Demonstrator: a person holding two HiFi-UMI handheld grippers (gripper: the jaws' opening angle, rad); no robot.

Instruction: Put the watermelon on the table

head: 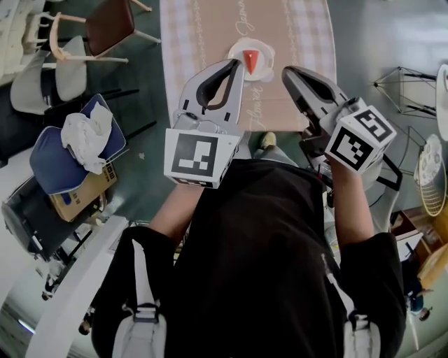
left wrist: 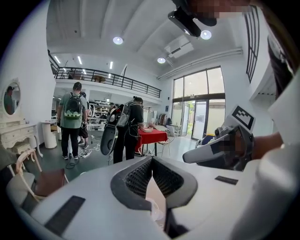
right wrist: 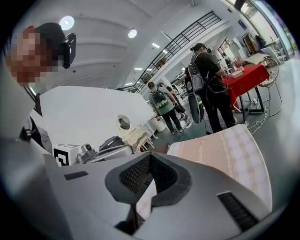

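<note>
Both grippers are held up in front of the person, touching nothing. L gripper: jaws shut tight, tips together, nothing in them. R gripper: same, shut & empty.

The melon, a red slice, sits on a white plate on the table. It's just past the L tips, a bit to their right, & left of the R tips, so between the 2 noses & lower down.

Step, I think: either the job hasn't begun (slice goes from plate to cloth) or it's done already. Can't tell which. If it's a pick-up, the next move needs one gripper to open up, dip to the slice & pinch it softly. It's small & prob. squishy, & the plate may slide.

Around: chair far left of the L jaws, blue cushion w/ a white rag back-left, wire stand right of the R jaws. People stand well beyond the L jaws. Nothing blocks the way to the plate.
</note>
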